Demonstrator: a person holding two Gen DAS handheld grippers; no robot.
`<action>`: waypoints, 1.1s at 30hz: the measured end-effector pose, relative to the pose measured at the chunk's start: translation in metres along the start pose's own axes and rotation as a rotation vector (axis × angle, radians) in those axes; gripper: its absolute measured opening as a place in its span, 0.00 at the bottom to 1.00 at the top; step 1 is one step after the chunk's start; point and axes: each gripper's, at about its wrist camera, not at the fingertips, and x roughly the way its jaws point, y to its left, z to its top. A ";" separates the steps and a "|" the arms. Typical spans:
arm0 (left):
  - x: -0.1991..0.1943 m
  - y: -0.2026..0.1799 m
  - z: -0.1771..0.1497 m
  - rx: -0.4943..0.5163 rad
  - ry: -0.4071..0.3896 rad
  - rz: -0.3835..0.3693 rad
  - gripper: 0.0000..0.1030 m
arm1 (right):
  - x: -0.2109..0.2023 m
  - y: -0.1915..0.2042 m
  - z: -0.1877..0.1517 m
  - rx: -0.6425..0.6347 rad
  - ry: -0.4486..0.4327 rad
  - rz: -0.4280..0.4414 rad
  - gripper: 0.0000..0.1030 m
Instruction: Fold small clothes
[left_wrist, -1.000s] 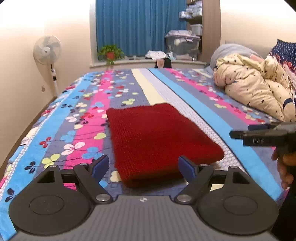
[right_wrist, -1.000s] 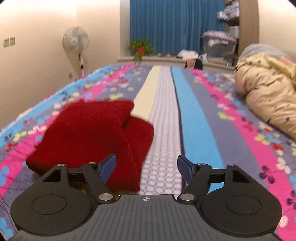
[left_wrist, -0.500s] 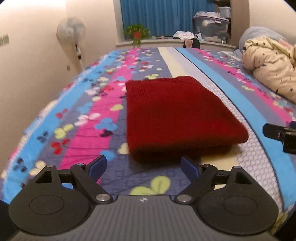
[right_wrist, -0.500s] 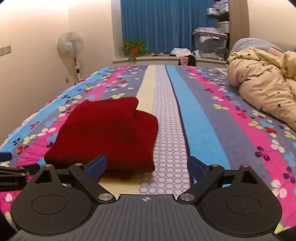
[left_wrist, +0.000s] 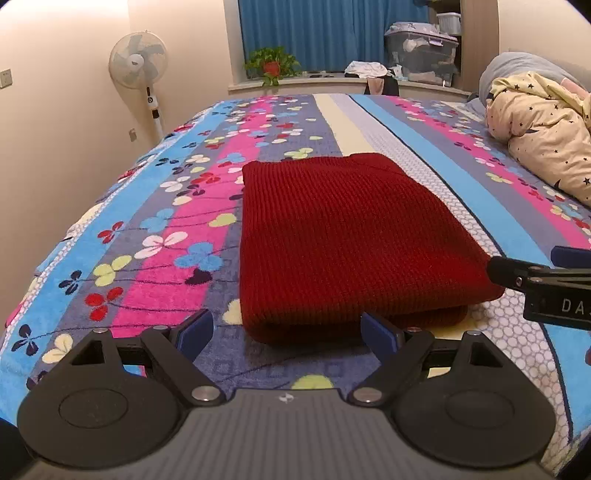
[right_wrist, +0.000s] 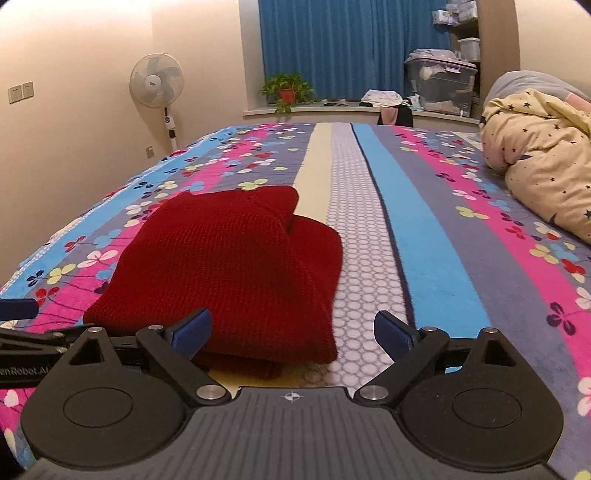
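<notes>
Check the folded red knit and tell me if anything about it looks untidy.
Mostly neat: the red knit lies flat as a rectangle on the bedspread. One oddity shows in the right wrist view: at its far right corner the upper layer does not cover the lower one, which sticks out to the right. Both grippers, left gripper and right gripper, are open.
</notes>
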 end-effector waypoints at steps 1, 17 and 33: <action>0.001 0.000 0.000 -0.003 0.004 -0.002 0.88 | 0.000 0.000 0.000 -0.004 -0.001 0.002 0.92; 0.003 0.001 -0.001 -0.017 -0.001 0.003 0.88 | -0.002 0.001 0.000 -0.021 -0.005 0.016 0.92; 0.001 0.000 -0.002 -0.016 -0.002 0.004 0.88 | -0.002 0.002 -0.002 -0.029 0.001 0.020 0.92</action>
